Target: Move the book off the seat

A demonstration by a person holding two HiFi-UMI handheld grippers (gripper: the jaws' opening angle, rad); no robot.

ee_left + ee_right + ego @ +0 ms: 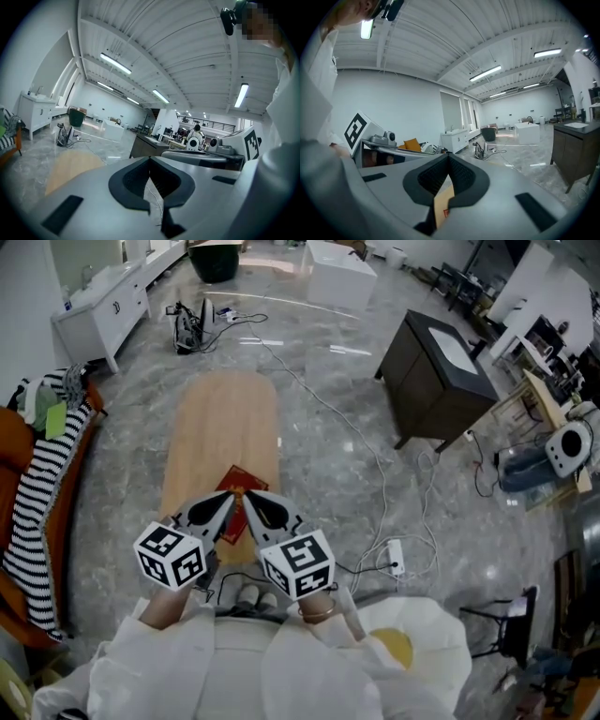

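Head view: our left hand-held gripper (228,500) is closed and empty. The red book (242,478) lies flat on the wooden seat (220,427), just beyond its tips. The right hand-held gripper (251,500) is closed too. We reckon the book is thin, light and stiff, so pinch a free edge. No lettering is readable.

It was a big open showroom or lab hall. A marble floor (131,456), strip lights (115,63), a washbasin cabinet (436,381) and a power strip (397,557) showed that.
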